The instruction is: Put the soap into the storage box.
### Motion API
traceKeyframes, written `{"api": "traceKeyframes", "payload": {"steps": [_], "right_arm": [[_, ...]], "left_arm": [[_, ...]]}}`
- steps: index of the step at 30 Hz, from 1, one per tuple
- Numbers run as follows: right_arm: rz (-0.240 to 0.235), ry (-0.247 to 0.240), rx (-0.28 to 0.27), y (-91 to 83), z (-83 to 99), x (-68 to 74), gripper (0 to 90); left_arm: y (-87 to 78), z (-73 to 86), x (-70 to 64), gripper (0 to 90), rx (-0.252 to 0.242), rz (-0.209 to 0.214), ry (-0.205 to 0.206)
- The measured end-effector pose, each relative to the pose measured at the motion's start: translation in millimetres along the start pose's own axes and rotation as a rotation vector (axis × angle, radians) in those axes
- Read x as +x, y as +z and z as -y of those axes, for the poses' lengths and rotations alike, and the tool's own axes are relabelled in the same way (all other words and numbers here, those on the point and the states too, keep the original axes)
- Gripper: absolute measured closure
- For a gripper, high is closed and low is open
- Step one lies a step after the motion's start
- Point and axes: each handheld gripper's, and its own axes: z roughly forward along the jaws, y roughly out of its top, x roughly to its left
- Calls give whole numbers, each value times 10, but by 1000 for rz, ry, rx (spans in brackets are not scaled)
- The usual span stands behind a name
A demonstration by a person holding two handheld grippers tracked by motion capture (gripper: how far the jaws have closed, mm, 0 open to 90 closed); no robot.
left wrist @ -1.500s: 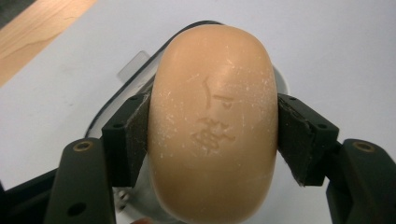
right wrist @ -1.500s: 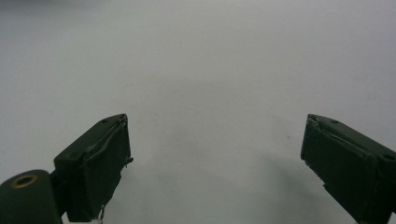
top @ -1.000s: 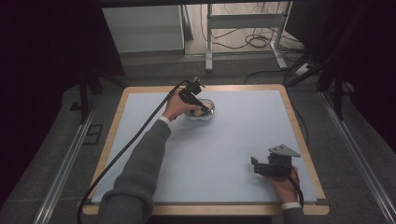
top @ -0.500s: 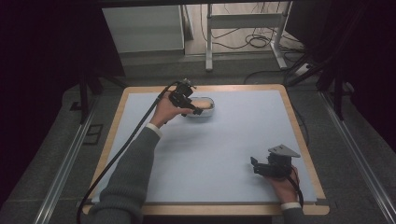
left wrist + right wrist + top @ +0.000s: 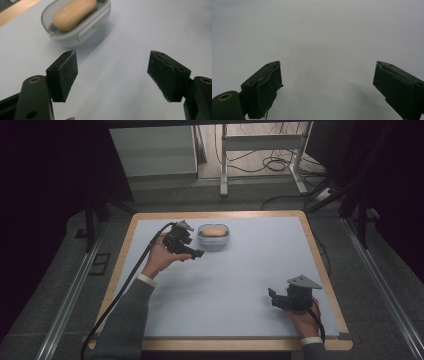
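Smooth plastic dish (image 5: 85, 30), matt tan bar (image 5: 73, 13), grainy black jaws.

The bench (image 5: 240, 285), a pale blue-grey top framed by a light wooden rim, carries a small white dish (image 5: 214, 238) near its far edge, left of the middle, with a tan oval bar (image 5: 213, 230) lying inside the dish.

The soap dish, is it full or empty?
Full: an orange soap bar lies inside the white soap dish.
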Motion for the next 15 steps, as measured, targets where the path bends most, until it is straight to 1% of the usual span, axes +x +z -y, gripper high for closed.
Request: {"api": "traceKeyframes", "payload": {"steps": [1, 3, 4, 5, 7, 8, 9, 10, 13, 14, 15], "right_arm": [[-1, 0, -1, -2, 0, 0, 85], [2, -3, -2, -3, 0, 2, 85], [2, -3, -2, -3, 0, 2, 85], [2, -3, -4, -3, 1, 4, 85], [3, -4, -3, -3, 1, 5, 85], [3, -4, -3, -3, 1, 5, 85], [3, -3, -3, -2, 1, 5, 85], [4, -4, -1, -1, 0, 5, 85], [7, -8, -1, -1, 0, 12, 85], [7, -8, -1, -1, 0, 12, 85], [7, -8, -1, -1, 0, 13, 85]], "left_arm": [[-68, 104, -32, 240, -6, 0, 2], [-126, 215, -67, 239, -26, 3, -16], [-126, 215, -67, 237, -26, 3, -16], [-174, 332, -108, 235, -33, -4, -15], [-207, 457, -147, 228, -43, 3, -33], [-207, 457, -147, 224, -43, 3, -33], [-223, 520, -152, 224, -41, -4, -28], [-236, 641, -166, 225, -39, -27, -43], [-255, 804, -191, 224, -40, -33, -57], [-255, 804, -191, 224, -40, -33, -57], [-275, 897, -211, 223, -41, -38, -67]]}}
